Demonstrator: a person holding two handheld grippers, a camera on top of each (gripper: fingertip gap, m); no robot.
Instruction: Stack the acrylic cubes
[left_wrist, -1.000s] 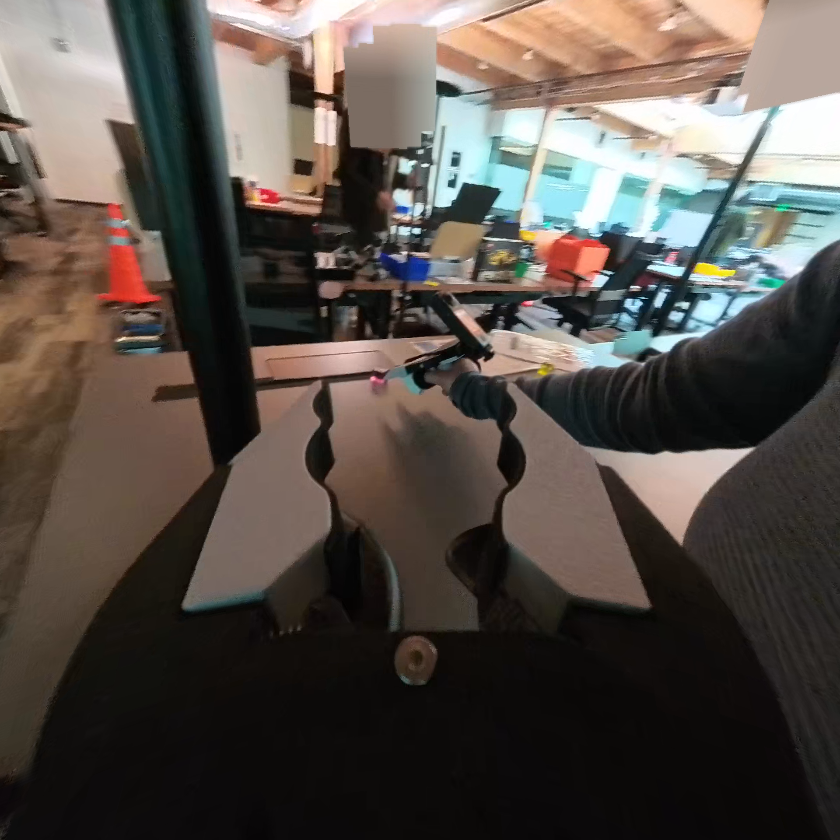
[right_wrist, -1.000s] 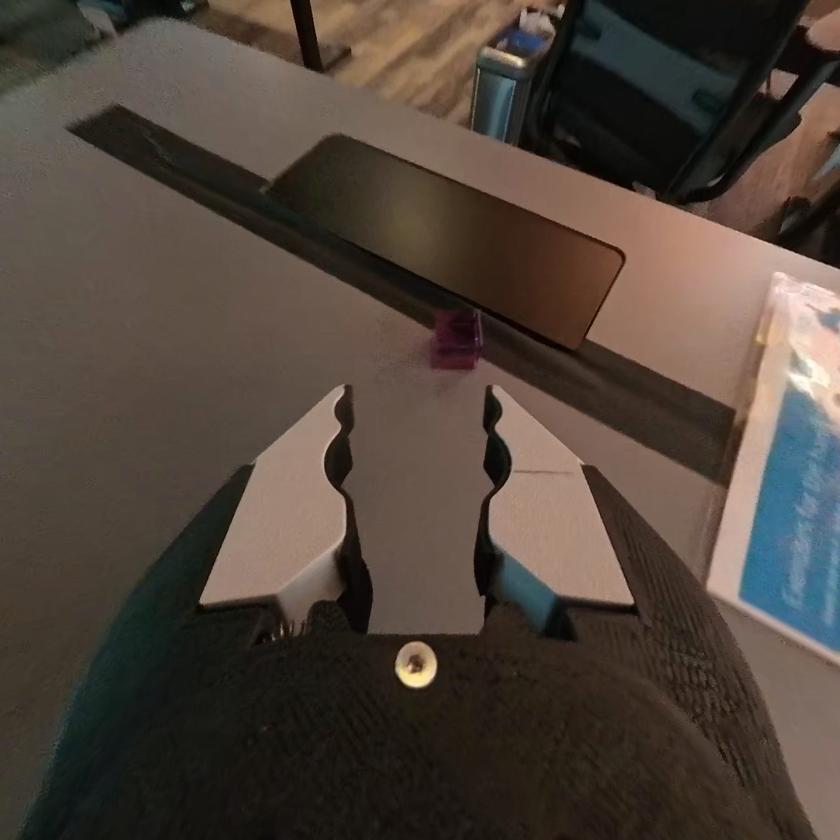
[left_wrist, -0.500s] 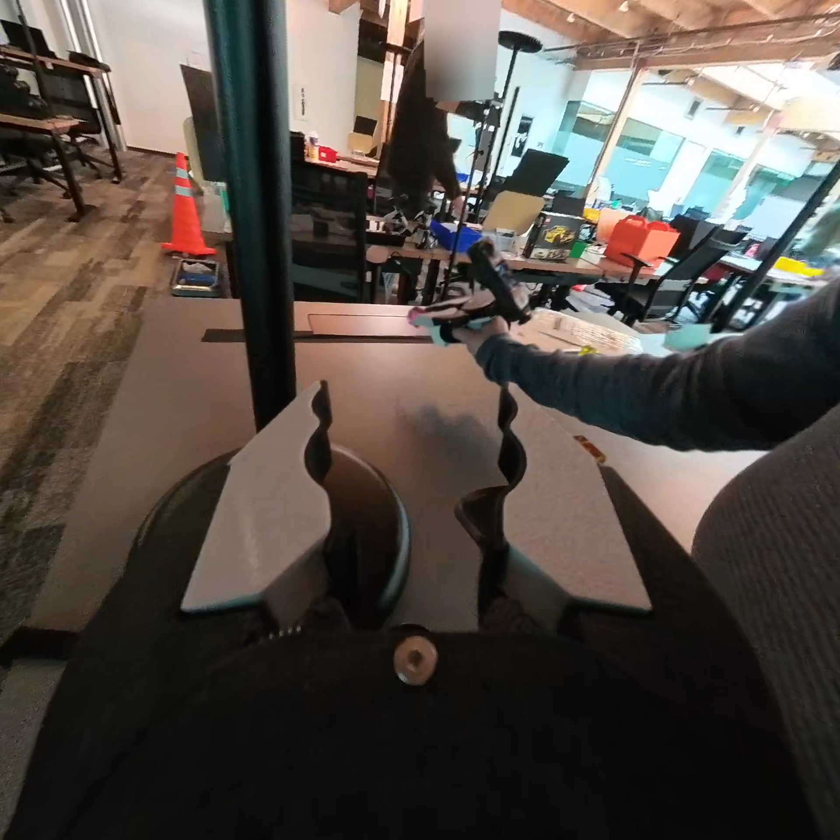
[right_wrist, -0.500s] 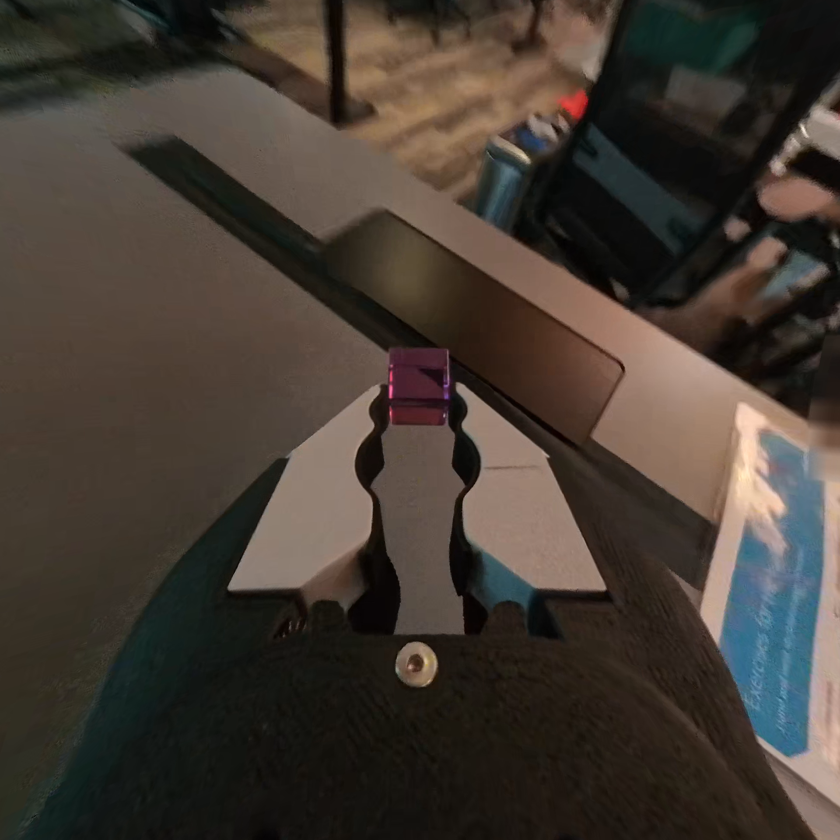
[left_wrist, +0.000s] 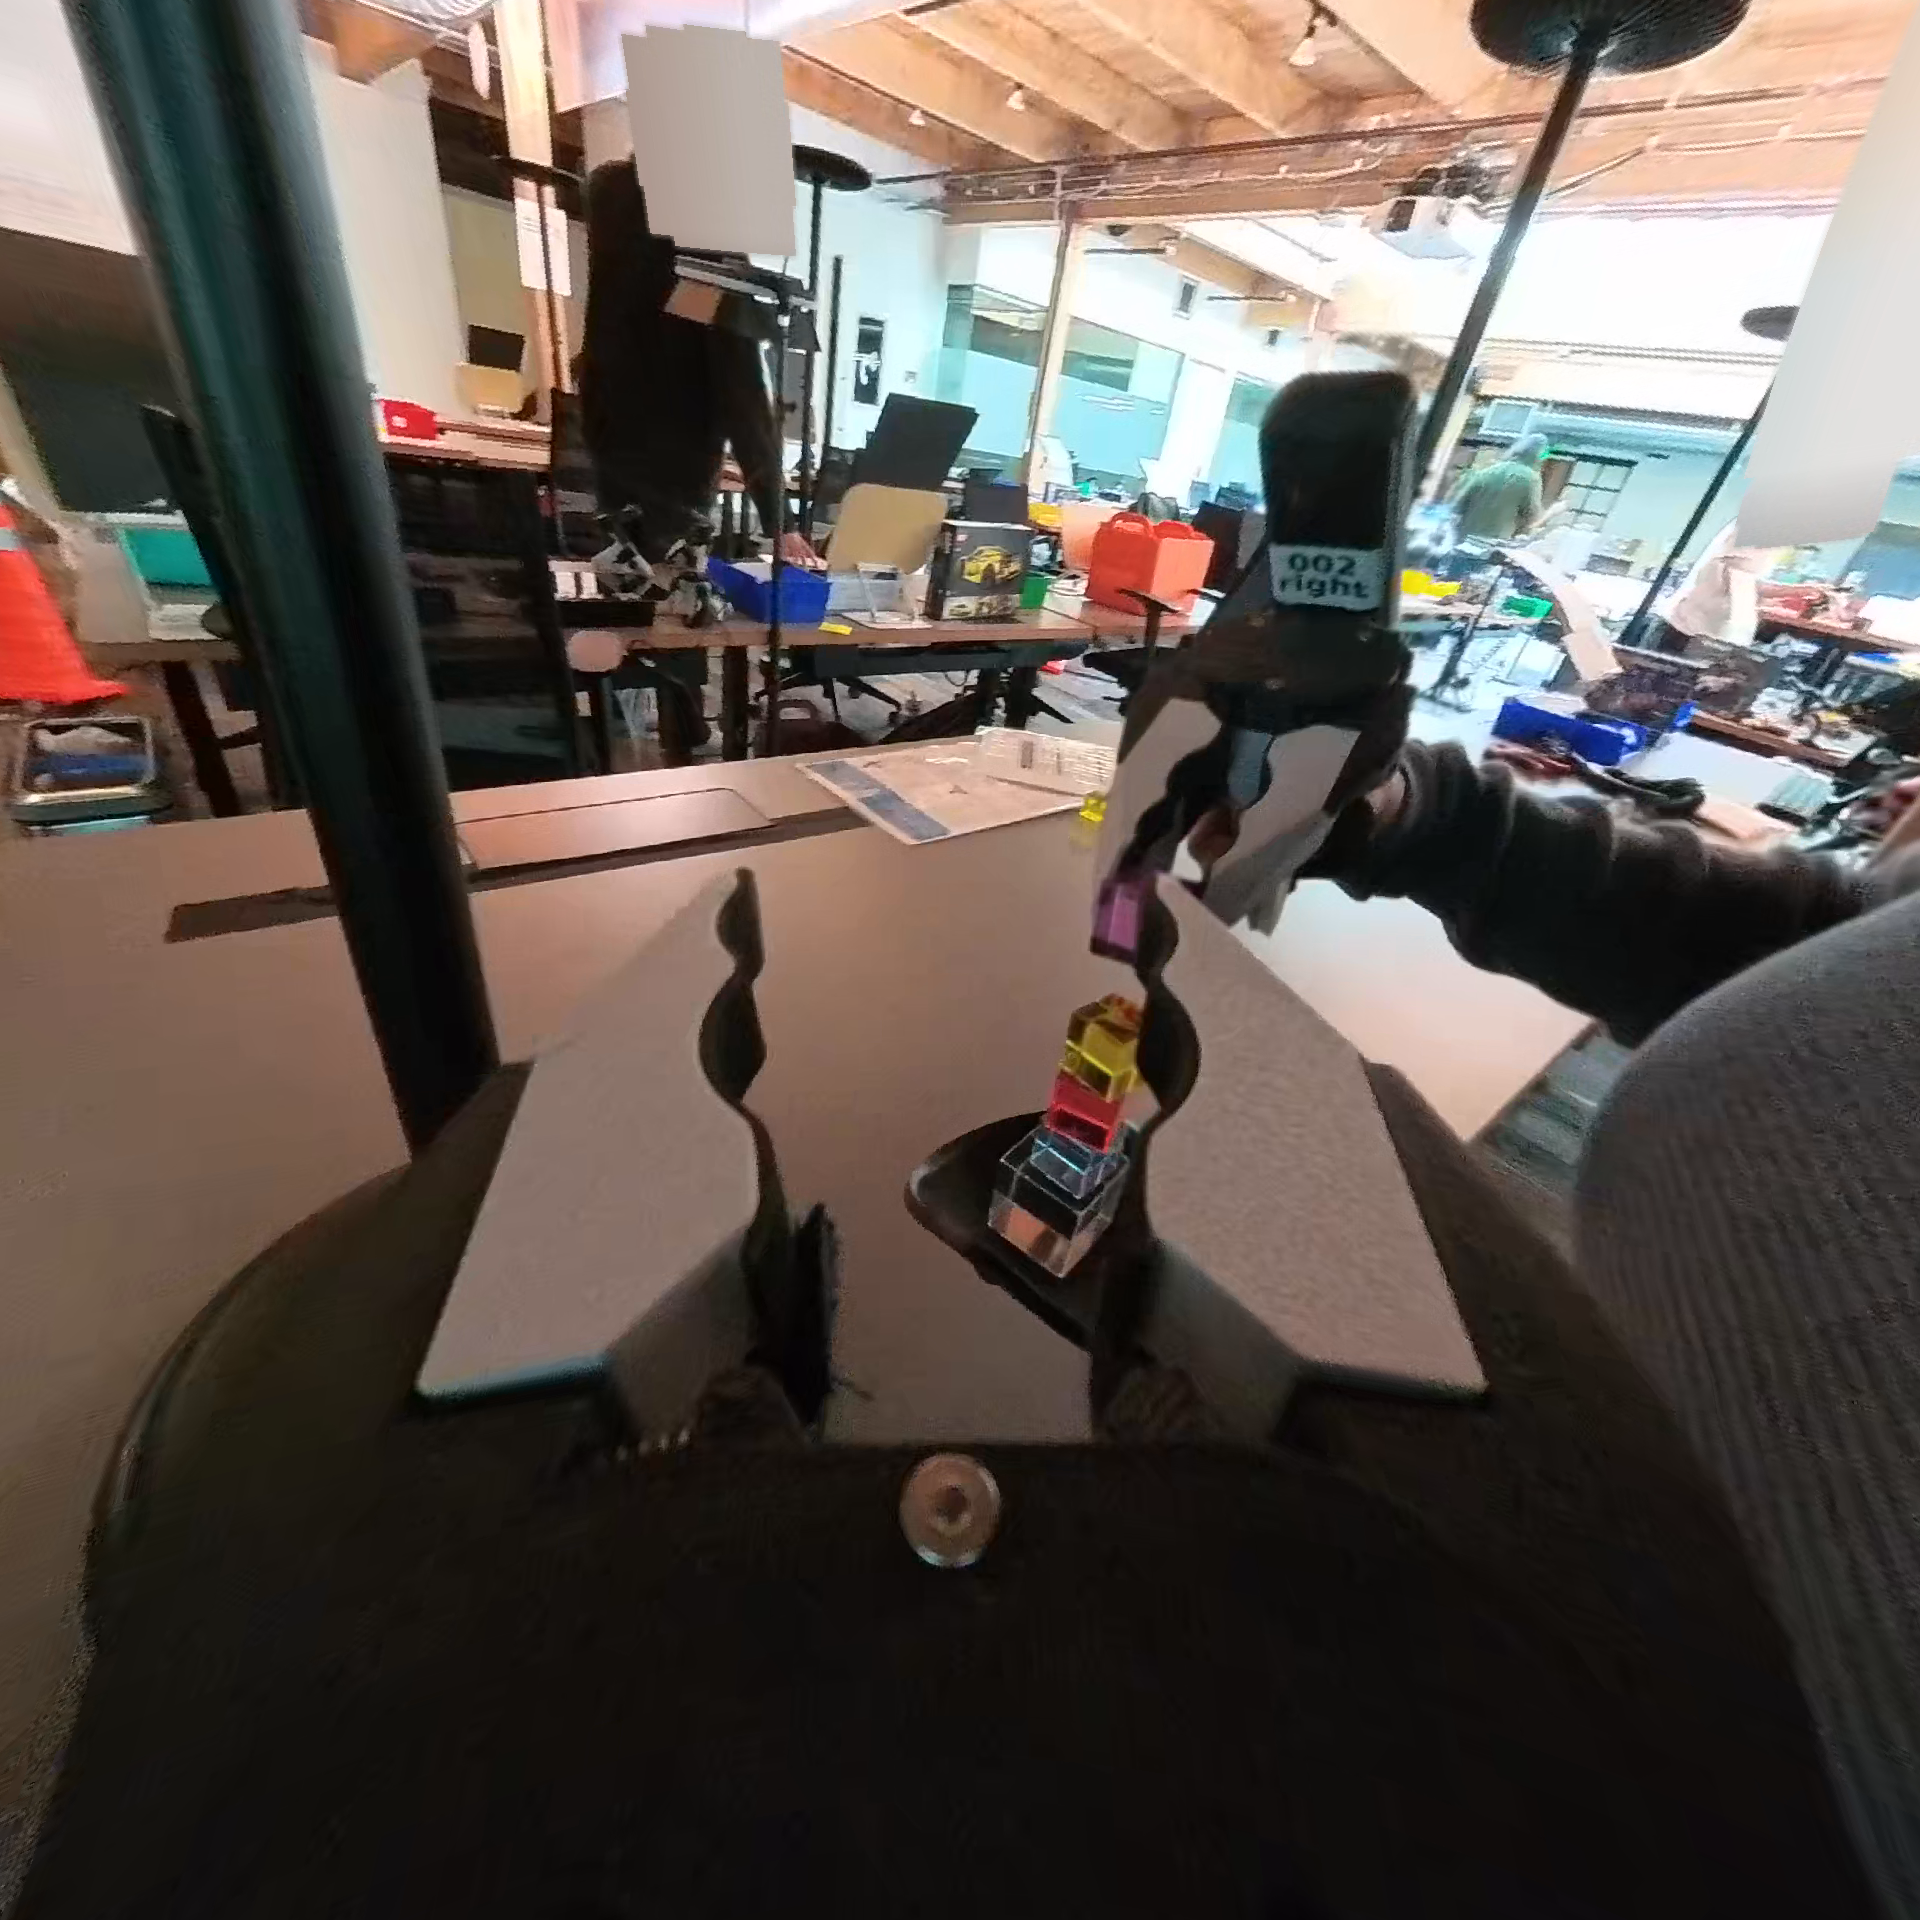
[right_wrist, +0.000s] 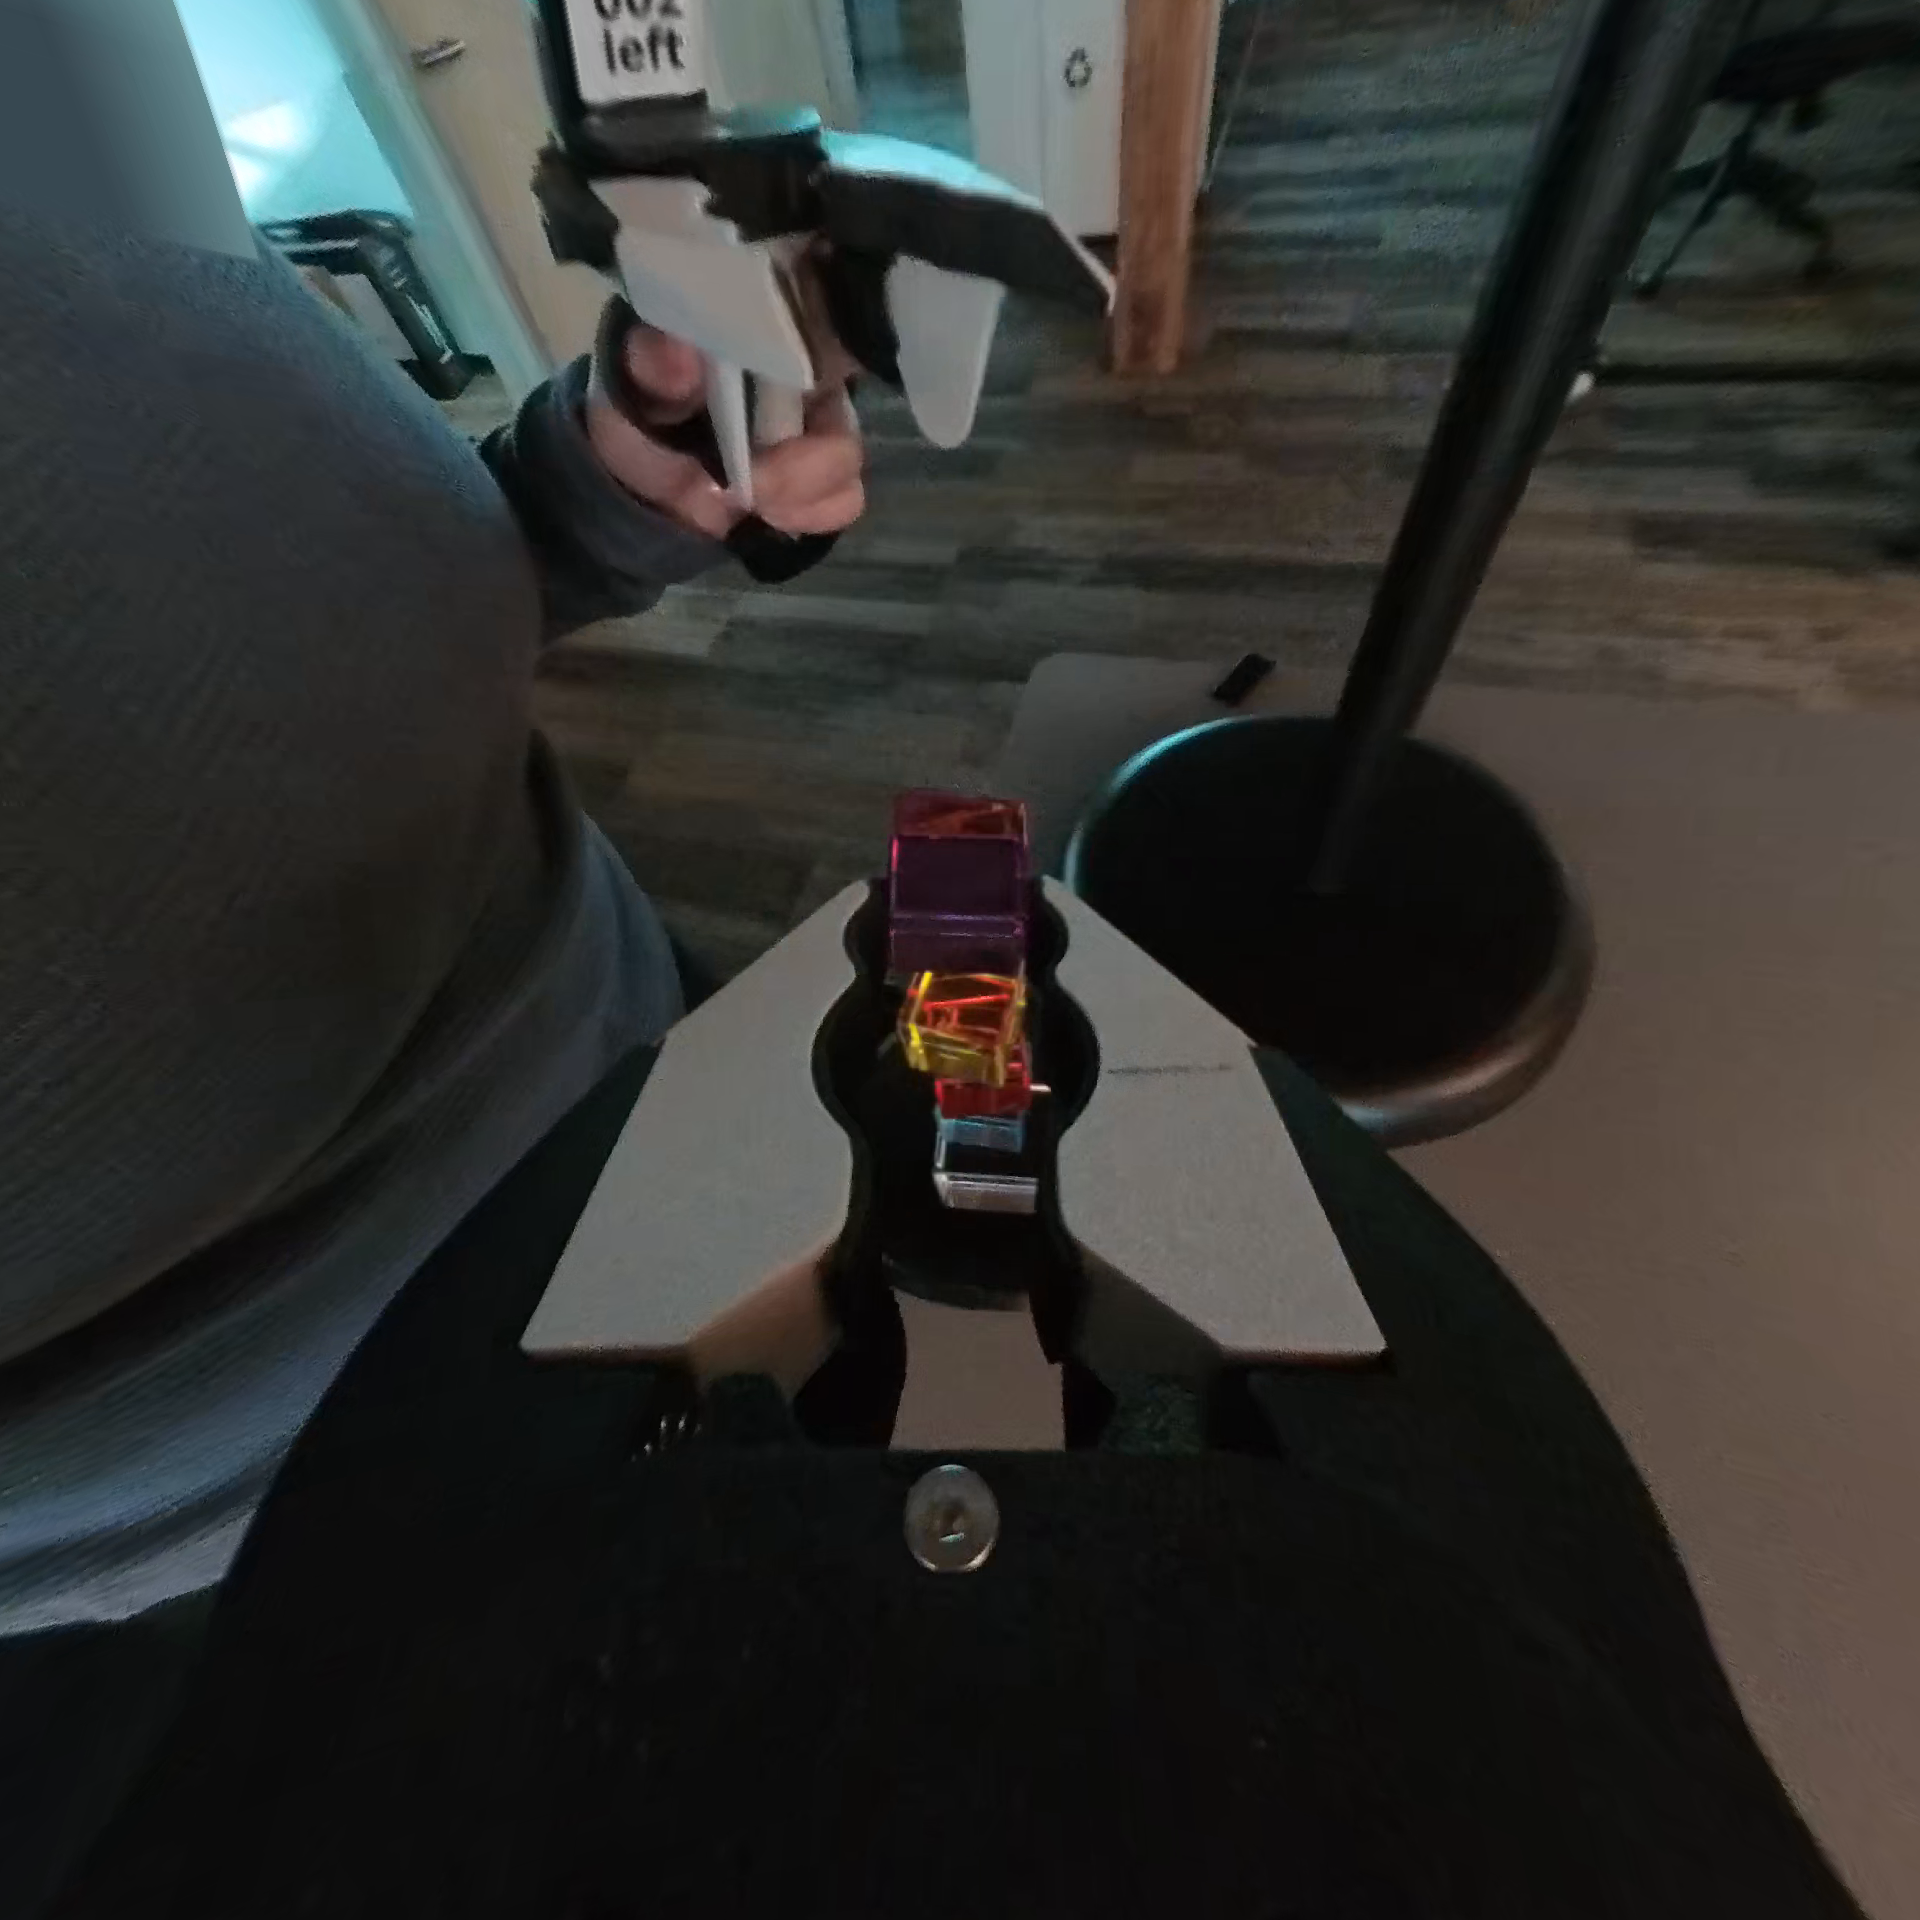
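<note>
My right gripper (right_wrist: 958, 904) is shut on a purple see-through cube (right_wrist: 961, 883) and holds it just above a small stack of cubes. The stack has a yellow cube (right_wrist: 961, 1023) on top, a red one (right_wrist: 982, 1091) under it and a clear bluish one (right_wrist: 987, 1164) at the bottom, all on a small black disc (right_wrist: 935, 1288). In the left wrist view the purple cube (left_wrist: 1122, 920) hangs a little above the yellow cube (left_wrist: 1103, 1039). My left gripper (left_wrist: 948, 888) is open and empty, with the stack by its right finger (left_wrist: 1247, 1091).
A dark pole (left_wrist: 291, 520) stands on a round black base (right_wrist: 1320, 914) on the grey table (left_wrist: 914, 966). Papers (left_wrist: 935, 790) and a small yellow cube (left_wrist: 1091, 805) lie at the table's far side. A person's grey-clad body (right_wrist: 208, 727) is close by.
My right gripper shut on the purple cube at the table's far side, lifted it and carried it over the stack. My left gripper stayed open and turned toward the stack.
</note>
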